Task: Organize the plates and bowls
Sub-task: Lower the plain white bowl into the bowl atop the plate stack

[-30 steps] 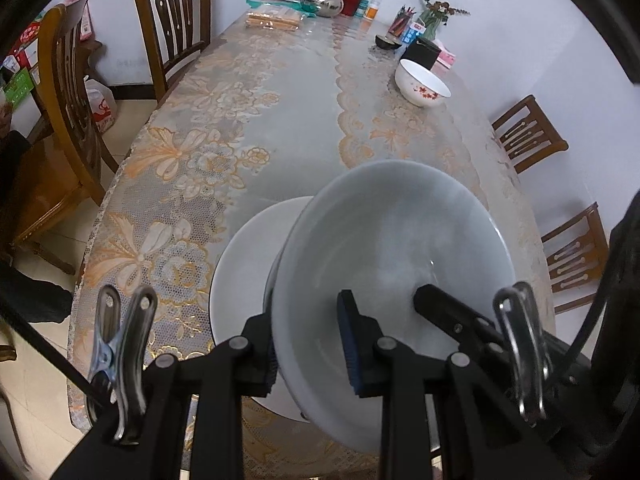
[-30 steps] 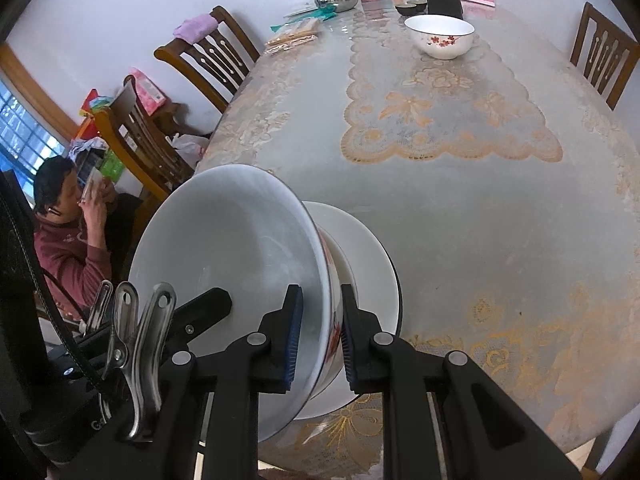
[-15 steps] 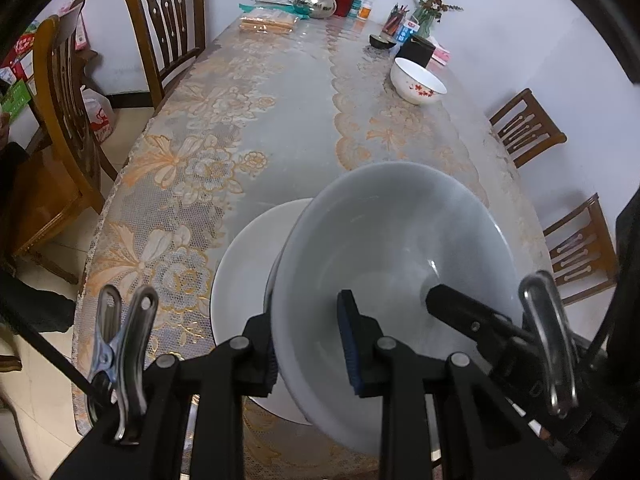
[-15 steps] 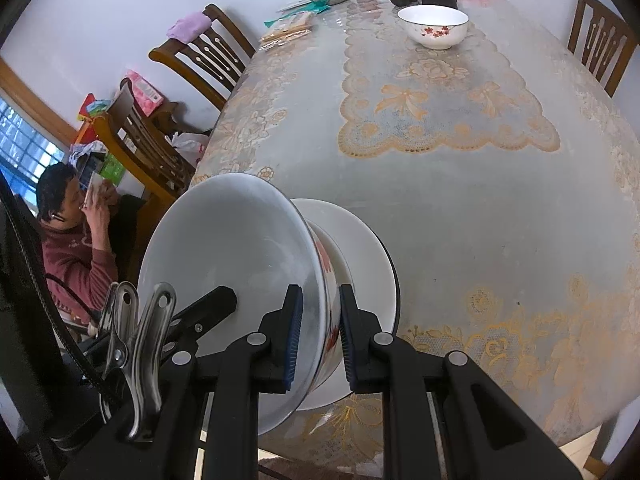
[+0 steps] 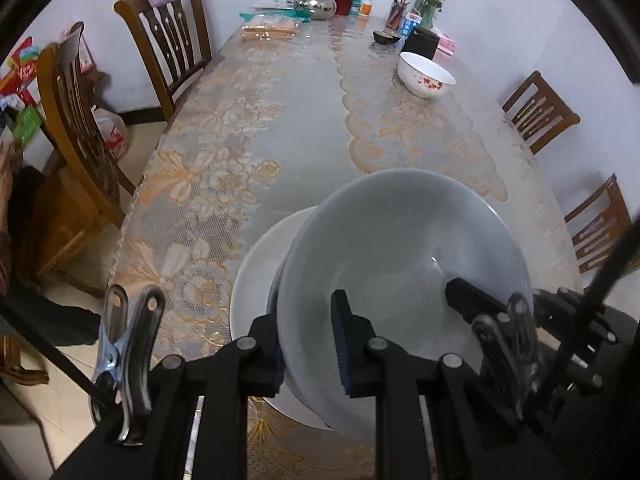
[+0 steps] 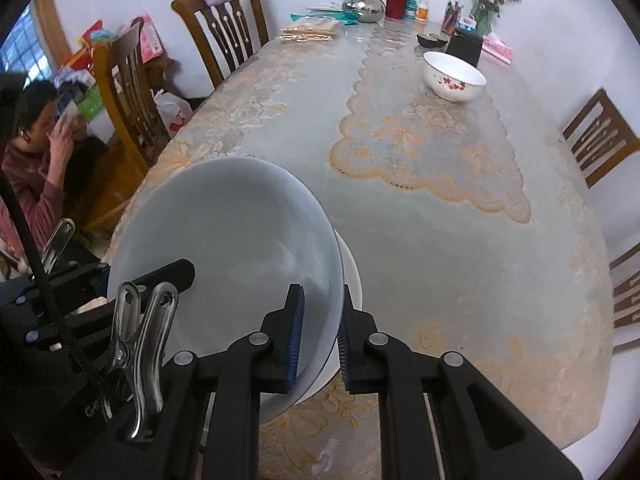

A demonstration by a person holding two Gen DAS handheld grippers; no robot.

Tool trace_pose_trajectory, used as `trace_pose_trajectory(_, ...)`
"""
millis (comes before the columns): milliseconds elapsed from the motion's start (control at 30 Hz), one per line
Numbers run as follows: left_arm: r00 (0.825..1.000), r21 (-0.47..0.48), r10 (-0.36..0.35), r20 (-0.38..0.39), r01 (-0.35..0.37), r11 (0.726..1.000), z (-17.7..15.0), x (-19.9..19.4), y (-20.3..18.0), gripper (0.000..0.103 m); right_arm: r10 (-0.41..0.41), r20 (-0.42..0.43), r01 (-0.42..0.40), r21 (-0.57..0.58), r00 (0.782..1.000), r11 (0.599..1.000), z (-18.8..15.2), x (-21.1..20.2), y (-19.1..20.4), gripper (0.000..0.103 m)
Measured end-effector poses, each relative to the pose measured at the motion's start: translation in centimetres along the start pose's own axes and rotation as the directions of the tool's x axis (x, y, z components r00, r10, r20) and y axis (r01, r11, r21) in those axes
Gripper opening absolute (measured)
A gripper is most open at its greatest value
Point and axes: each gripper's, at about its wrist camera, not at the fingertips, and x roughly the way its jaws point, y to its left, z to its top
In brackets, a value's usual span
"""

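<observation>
Large white bowl (image 5: 404, 264) held tilted above a white plate (image 5: 260, 264) at the near end of the lace-covered dining table (image 5: 296, 120). Left gripper (image 5: 310, 344) clamped on the bowl's left rim; right gripper (image 6: 320, 340) pinching the opposite rim, jaws closing on it. A red-flowered bowl (image 6: 454, 76) stands well apart, toward the table's far end.

White walls (image 5: 500, 8) enclose a long desk (image 5: 304, 120) under a lace cloth; wooden chairs (image 5: 168, 44) stand left and right beyond the fingers; pale tiled floor (image 5: 68, 392).
</observation>
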Motion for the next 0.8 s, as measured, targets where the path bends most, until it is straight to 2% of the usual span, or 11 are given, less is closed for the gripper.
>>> trace_pose_trajectory(133,1.0,-0.02,-0.024,0.005,0.024,1.0,0.0,0.1,0.5,0.019,0.062,0.008,-0.062,0.055,0.998,0.997,0.1,0.1,-0.9,0.016)
trace_pose_trajectory(267,0.993,-0.099,-0.121,-0.008,0.119,0.988,-0.1,0.2,1.9,0.021,0.117,0.013,-0.118,0.109,0.993,0.987,-0.2,0.2,-1.5,0.017)
trace_pose_trajectory(333,0.989,-0.117,-0.147,-0.017,0.144,0.983,0.1,0.2,2.3,0.021,0.126,0.013,-0.126,0.115,0.992,0.985,-0.2,0.2,-1.6,0.017)
trace_pose_trajectory(500,0.989,-0.098,-0.142,-0.038,0.137,0.986,0.1,-0.1,2.0,0.021,0.173,0.01,-0.173,0.17,0.985,0.97,0.0,0.4,-2.5,0.017)
trace_pose_trajectory(667,0.982,-0.125,-0.182,-0.058,0.174,0.977,0.3,-0.1,2.7,0.021,0.212,0.017,-0.21,0.214,0.977,0.954,0.0,0.6,-3.2,0.017)
trace_pose_trajectory(733,0.981,-0.127,-0.181,-0.074,0.171,0.977,0.5,-0.1,2.7,0.021,0.211,0.024,-0.211,0.213,0.977,0.954,0.0,0.4,-3.1,0.017)
trace_pose_trajectory(800,0.983,-0.116,-0.165,-0.085,0.155,0.981,0.7,-0.3,2.5,0.022,0.176,0.044,-0.181,0.185,0.983,0.966,0.0,-0.2,-2.9,0.017)
